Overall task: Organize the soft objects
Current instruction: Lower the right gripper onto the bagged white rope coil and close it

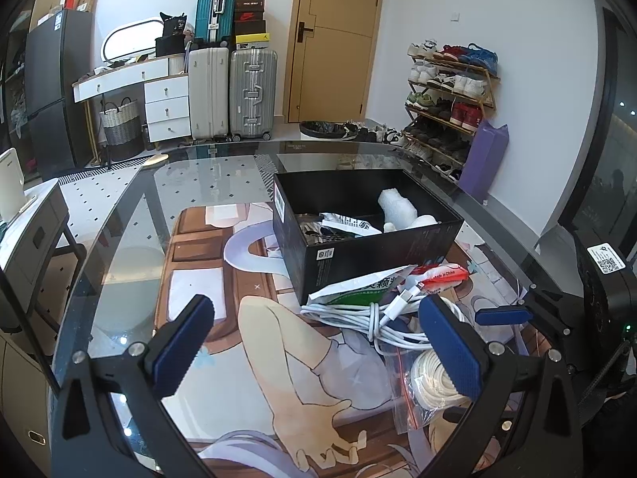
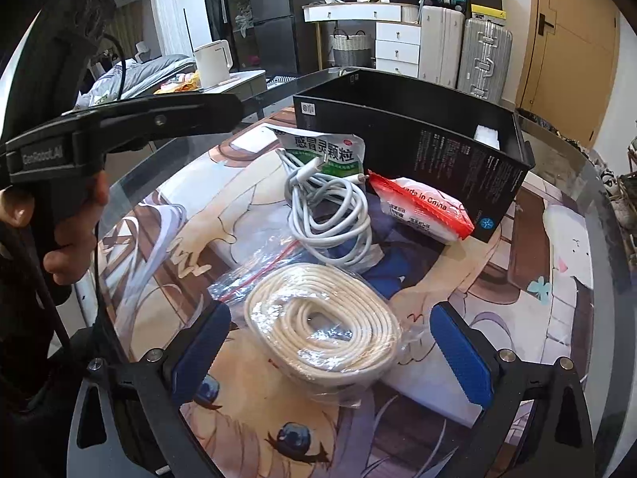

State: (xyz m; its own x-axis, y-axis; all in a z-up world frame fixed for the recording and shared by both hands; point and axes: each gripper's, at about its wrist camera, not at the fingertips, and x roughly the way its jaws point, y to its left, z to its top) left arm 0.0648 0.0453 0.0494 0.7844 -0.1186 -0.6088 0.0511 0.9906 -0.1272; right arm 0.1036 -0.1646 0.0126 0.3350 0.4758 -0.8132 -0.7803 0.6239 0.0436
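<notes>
White walls, daylight from the left side. Tan wooden door on the back wall, closed, dark handle. Left of it: silver suitcase and white suitcase side by side, teal suitcase and stacked shoe boxes on top. White drawer unit with an oval mirror above, woven basket beside it. Dark fridge far left. Slanted shoe rack right of the door, purple mat leaning against the wall. White kettle on a side table.
</notes>
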